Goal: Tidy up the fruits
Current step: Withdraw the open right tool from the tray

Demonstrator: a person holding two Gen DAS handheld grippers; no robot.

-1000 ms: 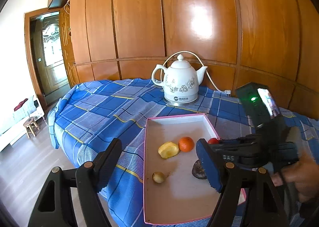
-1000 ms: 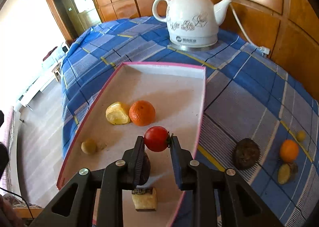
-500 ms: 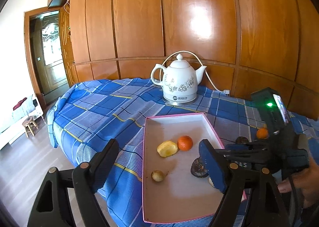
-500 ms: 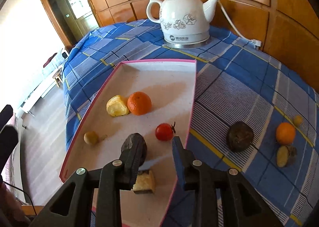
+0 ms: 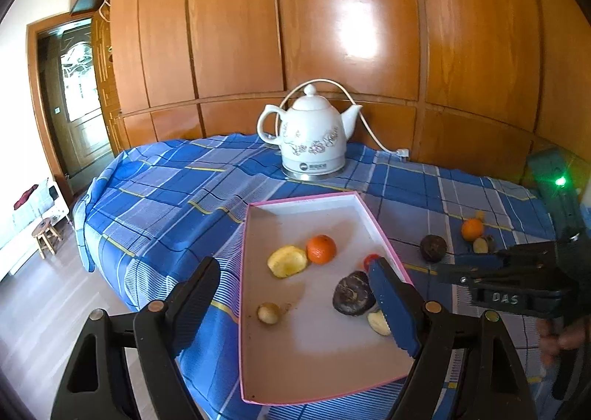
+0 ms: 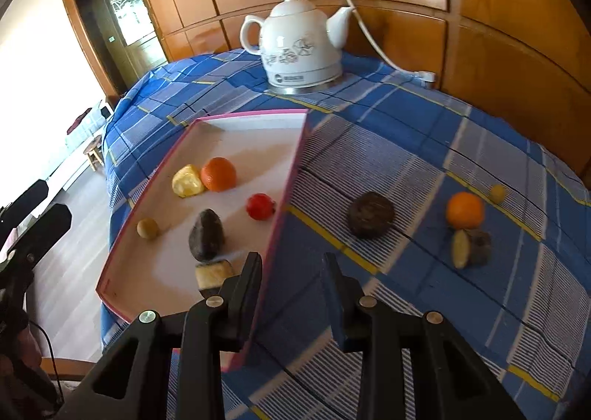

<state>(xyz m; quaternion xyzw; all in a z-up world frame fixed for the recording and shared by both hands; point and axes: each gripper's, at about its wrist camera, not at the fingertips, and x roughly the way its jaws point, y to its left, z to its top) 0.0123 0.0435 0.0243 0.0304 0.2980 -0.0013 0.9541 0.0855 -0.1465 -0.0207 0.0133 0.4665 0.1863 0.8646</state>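
Right gripper point(image 6: 291, 272), jaws parted and empty, above the pink-rimmed white tray's point(image 6: 291, 176) edge. Small red tomato point(image 6: 260, 206) lies inside the tray.

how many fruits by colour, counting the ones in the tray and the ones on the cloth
orange: 2, one in the tray, one on the cloth
red: 1, in the tray
yellow or tan: 5
dark brown: 2
total: 10, with 6 in the tray and 4 on the cloth
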